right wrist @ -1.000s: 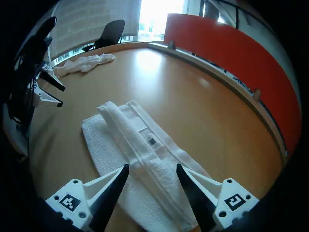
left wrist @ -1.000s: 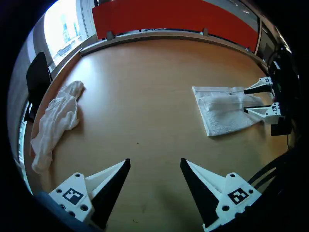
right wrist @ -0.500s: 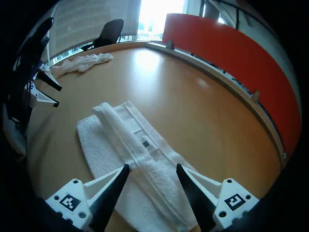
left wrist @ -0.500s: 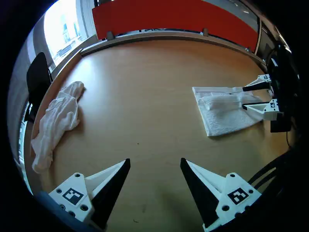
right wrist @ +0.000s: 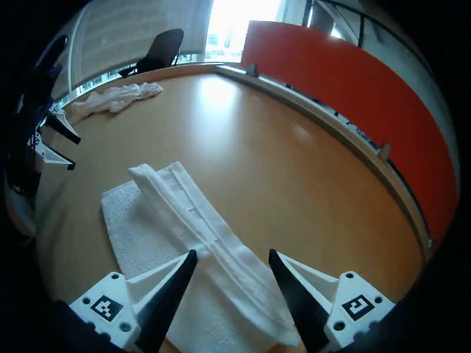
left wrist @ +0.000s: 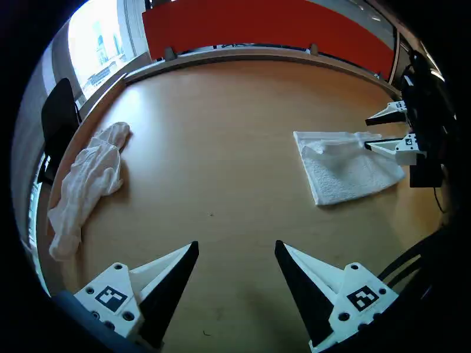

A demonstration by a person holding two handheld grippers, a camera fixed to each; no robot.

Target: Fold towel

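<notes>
Right gripper [right wrist: 232,253]: we had it low over the near end of the towel [right wrist: 147,229], jaws wide. The fingers straddled a raised fold that ran lengthwise down the towel, away from the camera and off to its left. The fold passed through the gap, closer to the left finger. We couldn't tell if that finger touched it, and the other one stood clear. The towel lay flat on the wooden table [right wrist: 265,153], white and roughly rectangular, with the fold nearer its right-hand long edge in the right gripper view.

Left gripper [left wrist: 235,243]: jaws wide too, nothing between them, bare wood under the gap. It was well apart from the towel, which in the left gripper view sat off to the right with the right gripper at its far-right end. From that angle one right-gripper tip was over the towel's far edge and the other just past it over wood. We couldn't tell whether either touched cloth.

Other things we logged:
- A crumpled white cloth [left wrist: 88,182] lay near the table's edge, well apart from the towel and from both grippers.
- A black chair [left wrist: 59,117] stood just beyond that edge.
- A long red panel [left wrist: 265,23] stood behind the table's far rim.
- A bright window [left wrist: 94,41] was behind the chair.

In the right gripper view the left gripper showed at the far left, fingers spread, nearer the camera than the crumpled cloth.
</notes>
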